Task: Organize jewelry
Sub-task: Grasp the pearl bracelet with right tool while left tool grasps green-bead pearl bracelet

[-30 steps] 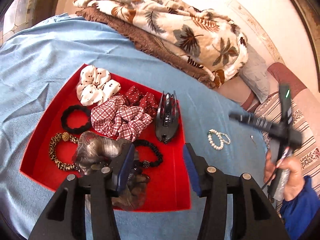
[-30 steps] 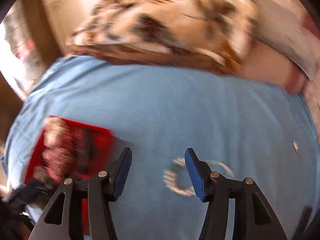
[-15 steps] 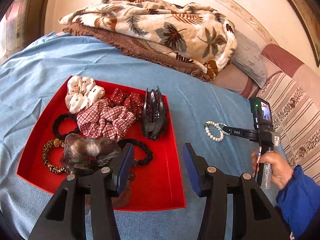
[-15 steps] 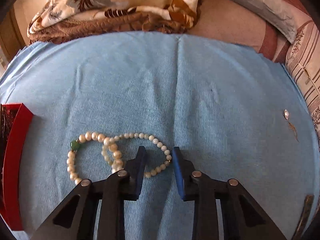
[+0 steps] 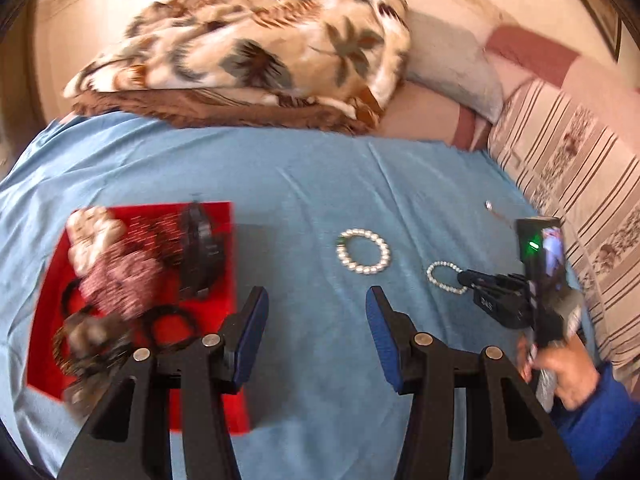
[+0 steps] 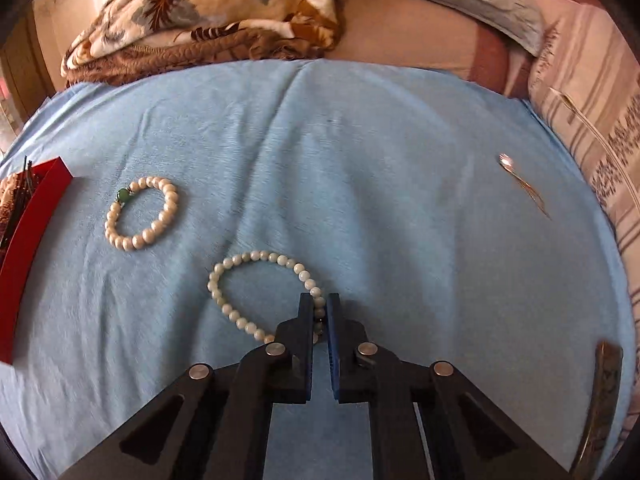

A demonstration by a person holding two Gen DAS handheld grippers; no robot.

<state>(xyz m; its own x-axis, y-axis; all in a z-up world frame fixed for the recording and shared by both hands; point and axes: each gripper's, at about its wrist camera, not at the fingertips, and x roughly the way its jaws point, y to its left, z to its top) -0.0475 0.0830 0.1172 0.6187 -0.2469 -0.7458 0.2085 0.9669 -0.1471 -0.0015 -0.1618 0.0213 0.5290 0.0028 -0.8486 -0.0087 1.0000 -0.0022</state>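
Note:
A pearl bracelet with a green bead (image 6: 132,243) lies flat on the blue cloth (image 6: 360,140). To its right lies a thinner pearl bracelet (image 6: 218,276), and my right gripper (image 6: 319,300) is shut on its near right side, beads pinched between the blue pads. The left wrist view shows the same grip: the right gripper (image 5: 466,278) on the thin bracelet (image 5: 431,276), the green-bead bracelet (image 5: 362,269) to its left. My left gripper (image 5: 317,294) hangs open over bare cloth, holding nothing. The red tray (image 5: 208,408) with scrunchies, hair ties and a black claw clip (image 5: 196,252) lies to the left.
A small metal earring (image 6: 520,184) lies on the cloth at the far right. A folded leaf-print blanket (image 5: 260,56) and pillows border the back. Striped bedding (image 5: 580,184) runs along the right edge. A person's hand (image 5: 568,376) in a blue sleeve holds the right gripper.
The right gripper came down, shut on the thin pearl bracelet and pulled it right, apart from the green-bead one. The left gripper swung right, off the tray and over bare cloth.

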